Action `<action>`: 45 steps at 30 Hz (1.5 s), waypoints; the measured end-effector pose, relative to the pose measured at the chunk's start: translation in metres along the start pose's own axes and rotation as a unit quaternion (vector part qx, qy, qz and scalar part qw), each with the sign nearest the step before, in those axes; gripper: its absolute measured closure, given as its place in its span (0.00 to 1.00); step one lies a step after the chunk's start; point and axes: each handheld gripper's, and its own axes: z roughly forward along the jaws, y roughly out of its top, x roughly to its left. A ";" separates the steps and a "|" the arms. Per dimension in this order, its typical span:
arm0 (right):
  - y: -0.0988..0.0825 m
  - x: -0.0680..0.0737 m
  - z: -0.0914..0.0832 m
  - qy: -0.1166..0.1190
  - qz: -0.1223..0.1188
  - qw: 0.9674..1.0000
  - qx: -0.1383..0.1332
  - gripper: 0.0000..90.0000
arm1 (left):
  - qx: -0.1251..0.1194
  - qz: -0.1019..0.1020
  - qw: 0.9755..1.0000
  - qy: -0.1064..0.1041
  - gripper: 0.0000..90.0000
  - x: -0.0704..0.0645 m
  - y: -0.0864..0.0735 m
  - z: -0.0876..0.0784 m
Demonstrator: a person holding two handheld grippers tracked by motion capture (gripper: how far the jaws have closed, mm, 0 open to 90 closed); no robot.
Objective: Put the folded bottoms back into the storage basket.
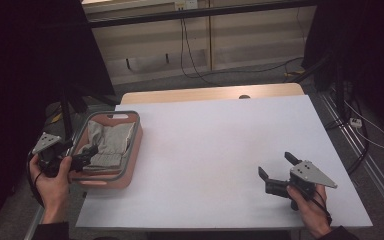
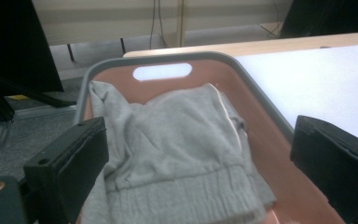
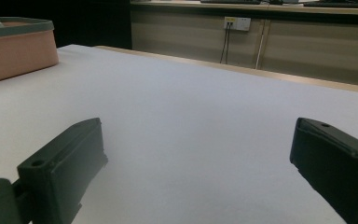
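in the high view a pink basket (image 1: 130,176) with a grey rim sat at the tabletop's (image 1: 215,150) left edge, a folded grey sweater (image 1: 109,145) lying inside it; the left gripper (image 1: 87,155) hovered over the basket's near end, jaws spread and empty; the right gripper (image 1: 276,167) was near the tabletop's front right corner, jaws apart, gripping nothing; in the left gripper view the sweater (image 2: 177,154) lay between the parted jaws, its ribbed hem nearest, the basket's handle slot beyond; in the right gripper view the open jaws framed bare tabletop (image 3: 205,121), with the basket (image 3: 16,46) well apart at the far left.
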 end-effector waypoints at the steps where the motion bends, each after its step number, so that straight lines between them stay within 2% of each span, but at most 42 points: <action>1: 0.000 0.000 0.000 0.000 0.000 1.000 0.000 0.03 | -0.001 0.003 1.000 -0.001 0.05 -0.002 -0.001 -0.002; 2: 0.000 0.000 0.000 0.000 0.000 1.000 0.000 0.03 | -0.002 0.009 1.000 -0.002 0.05 -0.004 -0.002 -0.004; 6: 0.000 0.000 0.000 0.001 0.001 1.000 0.001 0.03 | -0.015 0.010 1.000 -0.009 0.05 -0.012 -0.002 -0.012; 10: 0.000 0.000 0.000 0.001 0.003 1.000 0.001 0.03 | -0.016 0.013 1.000 -0.014 0.05 -0.021 -0.004 -0.015; 14: 0.000 0.000 0.000 0.001 0.003 1.000 0.001 0.03 | -0.016 0.010 1.000 -0.011 0.05 -0.027 -0.007 -0.017; 18: 0.000 0.000 0.001 0.001 0.003 1.000 0.001 0.03 | -0.016 0.007 1.000 -0.023 0.05 -0.034 -0.008 -0.016; 24: 0.000 0.000 0.002 0.004 0.002 1.000 0.000 0.03 | -0.022 0.018 0.999 -0.033 0.05 -0.048 -0.007 -0.014; 26: 0.000 0.000 0.002 0.005 0.002 1.000 0.000 0.03 | -0.022 0.027 0.999 -0.037 0.05 -0.054 -0.007 -0.013; 30: 0.000 0.001 0.002 0.005 0.000 1.000 0.000 0.03 | -0.020 0.032 0.998 -0.051 0.05 -0.064 -0.007 -0.008; 35: 0.000 0.001 0.002 0.005 0.000 1.000 0.000 0.03 | -0.020 0.038 0.998 -0.056 0.05 -0.072 -0.005 -0.001; 38: 0.000 0.001 0.002 0.006 0.000 1.000 0.000 0.03 | -0.017 0.044 0.996 -0.075 0.05 -0.080 -0.004 0.005; 40: 0.000 0.001 0.002 0.006 0.000 1.000 0.000 0.03 | -0.014 0.051 0.995 -0.080 0.05 -0.085 -0.002 0.008; 43: 0.001 0.001 0.002 0.007 -0.001 1.000 0.000 0.03 | -0.018 0.053 0.995 -0.087 0.05 -0.093 0.001 0.012; 45: 0.001 0.001 0.002 0.007 0.000 1.000 0.000 0.03 | -0.019 0.047 0.994 -0.093 0.05 -0.098 0.000 0.014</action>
